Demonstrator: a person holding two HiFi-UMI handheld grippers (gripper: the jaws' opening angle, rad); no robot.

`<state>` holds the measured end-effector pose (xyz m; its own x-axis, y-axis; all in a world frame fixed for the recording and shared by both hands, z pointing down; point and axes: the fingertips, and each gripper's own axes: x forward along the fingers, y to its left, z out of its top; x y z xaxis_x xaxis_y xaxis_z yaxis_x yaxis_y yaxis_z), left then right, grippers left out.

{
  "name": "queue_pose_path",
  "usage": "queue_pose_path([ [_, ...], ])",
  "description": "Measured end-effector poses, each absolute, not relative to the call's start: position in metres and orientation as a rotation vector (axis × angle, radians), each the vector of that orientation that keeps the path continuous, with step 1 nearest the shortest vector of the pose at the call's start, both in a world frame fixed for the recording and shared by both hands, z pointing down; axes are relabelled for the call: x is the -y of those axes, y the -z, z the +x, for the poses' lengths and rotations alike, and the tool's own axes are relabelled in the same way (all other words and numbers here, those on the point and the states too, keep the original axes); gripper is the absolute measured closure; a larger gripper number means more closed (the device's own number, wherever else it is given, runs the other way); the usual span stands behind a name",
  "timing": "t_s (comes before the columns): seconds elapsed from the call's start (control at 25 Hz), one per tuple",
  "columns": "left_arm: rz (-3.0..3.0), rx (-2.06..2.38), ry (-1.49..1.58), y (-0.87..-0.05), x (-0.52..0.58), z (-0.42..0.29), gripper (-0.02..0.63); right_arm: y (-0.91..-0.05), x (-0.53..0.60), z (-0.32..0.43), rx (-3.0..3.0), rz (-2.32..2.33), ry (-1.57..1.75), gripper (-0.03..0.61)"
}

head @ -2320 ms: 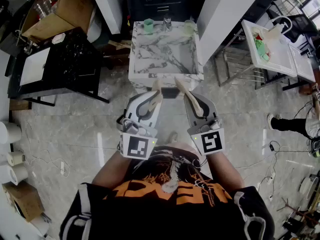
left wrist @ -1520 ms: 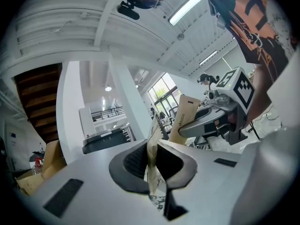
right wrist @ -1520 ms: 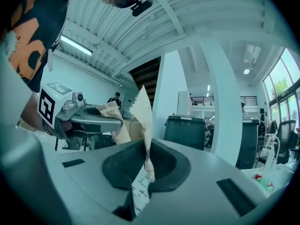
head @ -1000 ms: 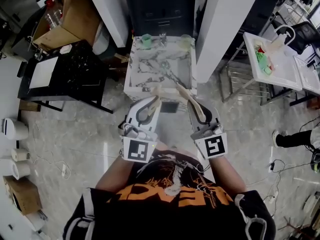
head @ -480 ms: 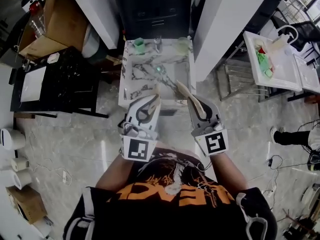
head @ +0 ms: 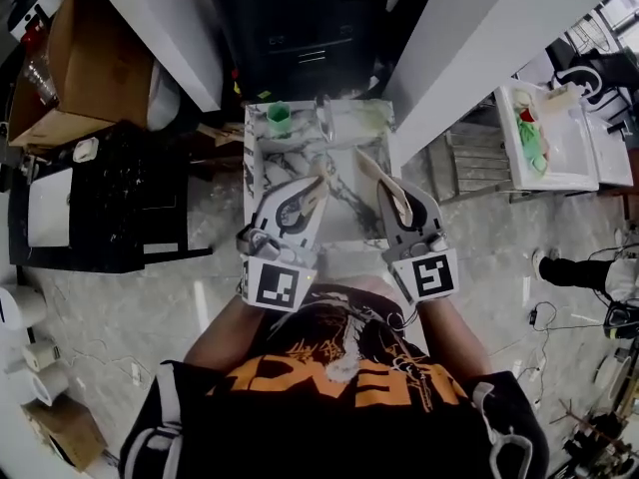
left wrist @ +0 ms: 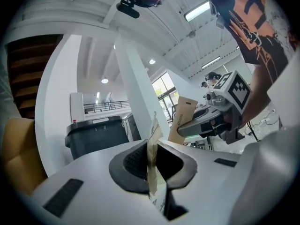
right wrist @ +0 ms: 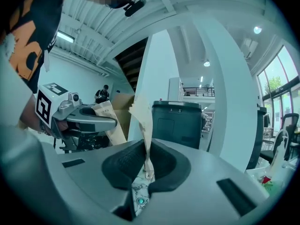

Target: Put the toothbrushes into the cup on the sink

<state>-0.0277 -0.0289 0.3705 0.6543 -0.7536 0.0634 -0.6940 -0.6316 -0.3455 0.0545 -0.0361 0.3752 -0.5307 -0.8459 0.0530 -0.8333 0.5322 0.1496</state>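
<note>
In the head view both grippers are held side by side over the front of the marble sink (head: 251,183). My left gripper (head: 321,181) is shut on a tan paper-wrapped toothbrush (head: 316,190) that sticks out past its tips. My right gripper (head: 363,161) is shut on a second wrapped toothbrush (head: 372,171). A green cup (head: 279,118) stands at the sink's back left, beside the faucet (head: 322,111). In the left gripper view the wrapper (left wrist: 153,139) stands up between the jaws of the left gripper (left wrist: 152,172). The right gripper view shows its wrapper (right wrist: 142,121) pinched the same way by the right gripper (right wrist: 147,170).
A pale cup (head: 371,116) sits at the sink's back right. White pillars flank the sink. A black table (head: 100,208) and a cardboard box (head: 85,68) are to the left. A white table (head: 559,138) with green items is to the right. A person's foot (head: 569,267) shows at the far right.
The sink has drawn closer, and both grippers now reach over its front edge instead of hanging short of it. Both stay shut on their wrapped toothbrushes.
</note>
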Motion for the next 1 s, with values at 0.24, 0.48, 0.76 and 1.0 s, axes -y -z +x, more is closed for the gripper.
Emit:
queue_pose_path([
  [0.24,-2.619,-1.132,0.298,-0.383,0.077,-0.048,0.574,-0.380,0.082,0.034,2.628,1.499,0.150,0.541],
  [0.48,-2.637,-1.136,0.314,-0.392,0.096,-0.049,0.574,-0.394,0.102,0.035,2.591,1.470,0.102,0.540],
  [0.76,-2.645,-1.170,0.309,-0.393,0.116,-0.042,0.574,-0.399,0.120,0.037,2.611,1.426,0.086,0.541],
  [1.0,-2.647,-1.150,0.317,-0.395,0.125,-0.025,0.574,-0.405,0.131,0.049,2.617,1.430,0.076,0.541],
])
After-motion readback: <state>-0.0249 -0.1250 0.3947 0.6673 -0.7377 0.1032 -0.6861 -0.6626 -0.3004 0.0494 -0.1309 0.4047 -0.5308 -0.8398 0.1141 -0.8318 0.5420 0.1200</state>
